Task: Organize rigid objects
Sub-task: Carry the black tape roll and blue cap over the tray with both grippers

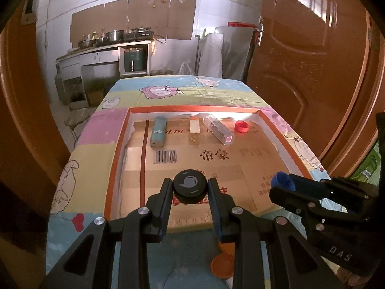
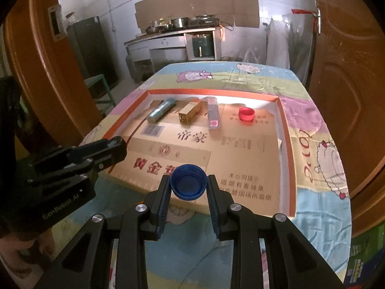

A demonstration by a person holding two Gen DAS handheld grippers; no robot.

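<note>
From the left wrist, the left gripper (image 1: 190,187) clamps a black round cap (image 1: 190,186) above the near end of the shallow tray (image 1: 115,154). The row along the far wall, ending in a red cap (image 1: 241,127), lies straight ahead. An orange disc (image 1: 222,265) below is half hidden.

From the right wrist, the right gripper (image 2: 189,185) pinches a blue cap (image 2: 189,184), hollow side up, over the tray's near edge. The red cap lies ahead, slightly right, so this hand seems nearer it.

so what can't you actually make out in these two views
- Black lid, left wrist view: underside hidden, held by left gripper.
- Orange disc, left wrist view: partly behind a finger.
- Blue cap in right gripper: top faces away.
- Cardboard print: blurred.
</note>
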